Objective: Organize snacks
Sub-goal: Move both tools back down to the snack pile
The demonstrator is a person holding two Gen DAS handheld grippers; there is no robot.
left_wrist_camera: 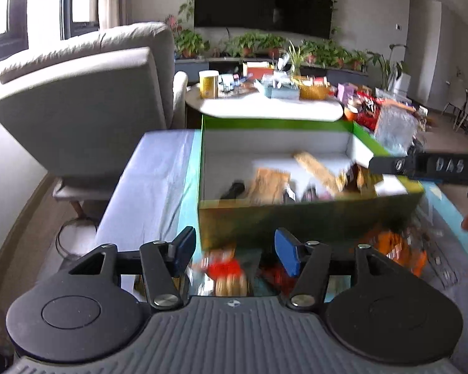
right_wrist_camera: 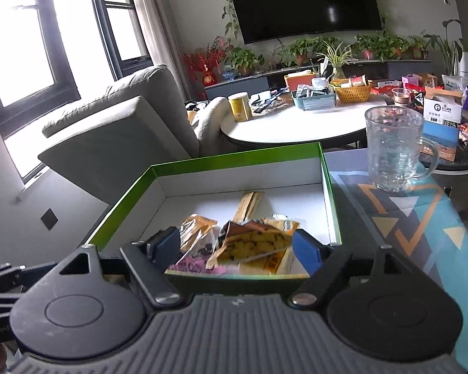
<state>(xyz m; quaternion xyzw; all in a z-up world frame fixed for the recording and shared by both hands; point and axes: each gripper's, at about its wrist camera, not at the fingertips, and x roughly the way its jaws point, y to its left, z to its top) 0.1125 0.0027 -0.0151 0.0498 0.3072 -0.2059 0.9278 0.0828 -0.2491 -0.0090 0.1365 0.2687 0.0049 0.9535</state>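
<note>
Daylit living room, with a grey fabric armchair (right_wrist_camera: 115,131) at the left, a dark flat screen (right_wrist_camera: 305,3) on the far wall above a row of potted plants, and a round white table (right_wrist_camera: 296,124) crowded with tins and baskets. Nearer lies a low table under a smooth cloth (right_wrist_camera: 421,218) printed with teal and orange triangles, and on it a ribbed clear glass mug (right_wrist_camera: 393,149) stands at the far right. A shallow rectangular cardboard box (right_wrist_camera: 234,159), green outside and white inside, holds crinkly foil snack packets (right_wrist_camera: 252,243) piled at its near end, with a long tan bar (right_wrist_camera: 248,207) just behind them. The right gripper (right_wrist_camera: 238,251) hovers over the box's near edge, its blue pads spread wide on either side of the packets and gripping nothing. The left gripper (left_wrist_camera: 234,251), blurred, is also parted and empty, just short of the box's near wall, above more loose red and orange packets (left_wrist_camera: 224,269) on the cloth.
</note>
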